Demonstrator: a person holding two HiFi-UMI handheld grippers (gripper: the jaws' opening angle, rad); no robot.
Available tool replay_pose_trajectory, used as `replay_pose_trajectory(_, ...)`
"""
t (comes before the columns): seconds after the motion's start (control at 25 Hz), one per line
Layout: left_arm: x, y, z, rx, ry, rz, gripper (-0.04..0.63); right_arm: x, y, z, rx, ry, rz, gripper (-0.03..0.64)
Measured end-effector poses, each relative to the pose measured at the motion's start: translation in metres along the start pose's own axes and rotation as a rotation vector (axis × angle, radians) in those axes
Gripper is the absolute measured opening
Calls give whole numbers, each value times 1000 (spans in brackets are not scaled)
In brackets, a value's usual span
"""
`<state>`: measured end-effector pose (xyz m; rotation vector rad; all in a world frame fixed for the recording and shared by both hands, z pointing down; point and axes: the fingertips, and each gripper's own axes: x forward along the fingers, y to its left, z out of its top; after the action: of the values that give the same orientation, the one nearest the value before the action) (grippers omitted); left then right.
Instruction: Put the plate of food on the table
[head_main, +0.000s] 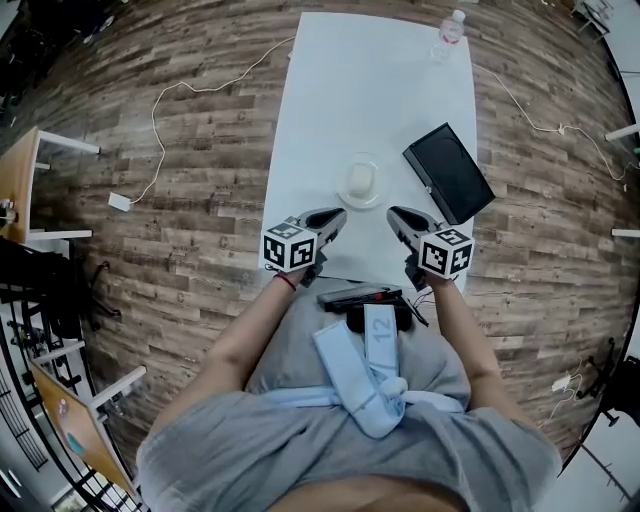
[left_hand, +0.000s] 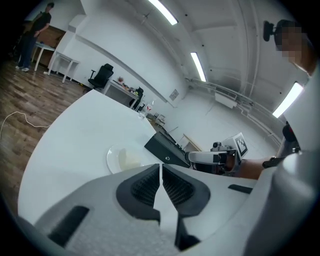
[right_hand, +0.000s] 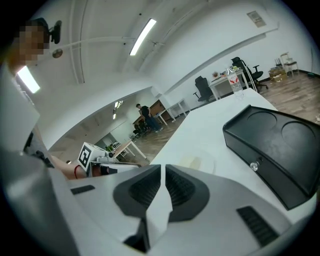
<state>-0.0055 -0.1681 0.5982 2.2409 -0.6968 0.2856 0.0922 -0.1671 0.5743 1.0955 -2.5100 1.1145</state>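
A clear plate (head_main: 360, 182) with a pale piece of food rests flat on the long white table (head_main: 330, 100), near its front end. The left gripper view shows this plate (left_hand: 125, 159) just past my left gripper (left_hand: 161, 167), whose jaws are shut and empty. My right gripper (right_hand: 163, 169) is also shut on nothing, with the plate (right_hand: 197, 162) just beyond its tips. In the head view the left gripper (head_main: 333, 214) and right gripper (head_main: 396, 213) hover side by side just short of the plate, neither touching it.
A black tray (head_main: 449, 172) lies right of the plate, reaching the table's right edge. A water bottle (head_main: 451, 30) stands at the far right corner. Cables (head_main: 190, 90) trail over the wooden floor. A wooden desk (head_main: 20, 180) is at the left.
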Motion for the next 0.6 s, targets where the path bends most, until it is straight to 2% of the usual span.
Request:
replay_pose_trajectory(0.32,-25,-34,3,111,-61,-31,32,-29,37,-2,-82,-85,48,40)
replay_pose_trajectory(0.6,-35,-53,7,151,-128,-68,32,-49,53,6,-103,-175,107,40)
